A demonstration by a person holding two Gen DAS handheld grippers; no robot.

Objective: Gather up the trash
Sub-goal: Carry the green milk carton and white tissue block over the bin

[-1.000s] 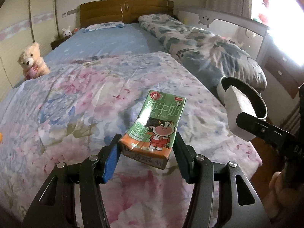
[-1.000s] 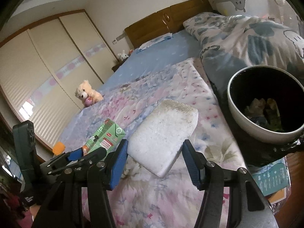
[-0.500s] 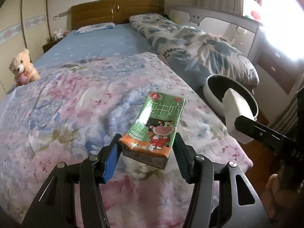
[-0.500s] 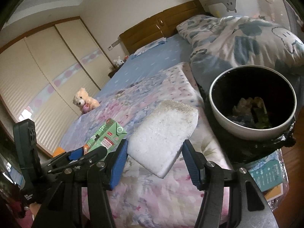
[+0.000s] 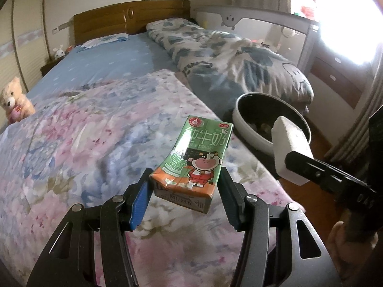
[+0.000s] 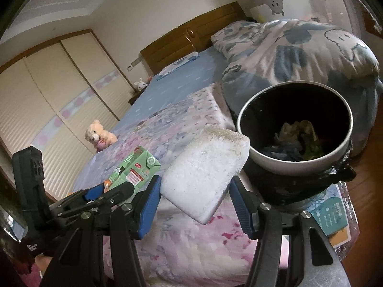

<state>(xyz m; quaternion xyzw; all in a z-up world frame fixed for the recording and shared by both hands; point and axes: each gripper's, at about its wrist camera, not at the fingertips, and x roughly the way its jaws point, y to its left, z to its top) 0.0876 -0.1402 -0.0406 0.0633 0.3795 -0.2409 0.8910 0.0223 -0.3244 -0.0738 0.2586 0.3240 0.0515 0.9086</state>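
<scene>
And here's the bed [image 5: 79, 148], wide across the room, wooden headboard [image 5: 129, 21] at the far end. A pink floral quilt [image 5: 71, 129] covers the near half, over a blue sheet [image 5: 107, 59]. A rumpled blue-grey duvet [image 5: 227, 57] lies along its right side, a pillow [image 5: 105, 40] by the headboard, a teddy bear [image 5: 14, 102] at the left edge.
</scene>
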